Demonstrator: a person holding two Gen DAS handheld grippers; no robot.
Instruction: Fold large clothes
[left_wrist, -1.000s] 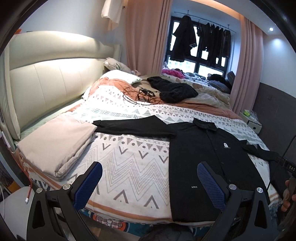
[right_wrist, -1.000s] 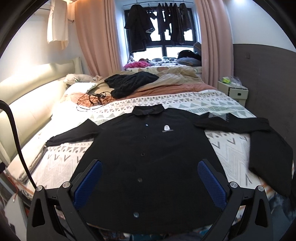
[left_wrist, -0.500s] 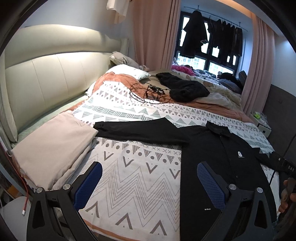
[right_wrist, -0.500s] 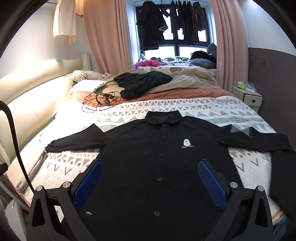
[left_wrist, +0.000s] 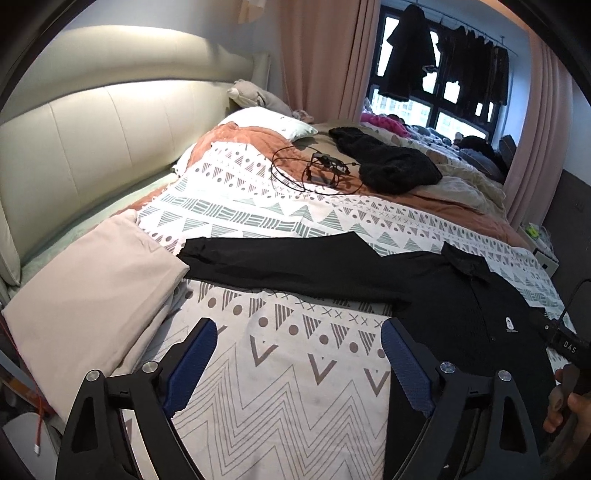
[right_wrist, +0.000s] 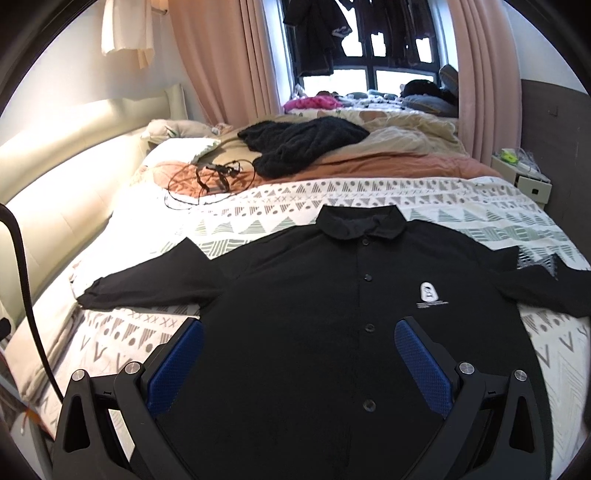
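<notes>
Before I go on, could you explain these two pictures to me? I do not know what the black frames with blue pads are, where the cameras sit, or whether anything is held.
A person holds one hand tool in each hand; each tool has two fingers with blue pads and a wide camera looking along them. One picture comes from the left gripper, whose jaws have just been closing a little; the other from the right gripper. Both are open and hold nothing. On the bed a black shirt lies flat, buttoned, sleeves spread. Beside its sleeve lies a folded beige cloth; farther back, a black sweater and cables.
</notes>
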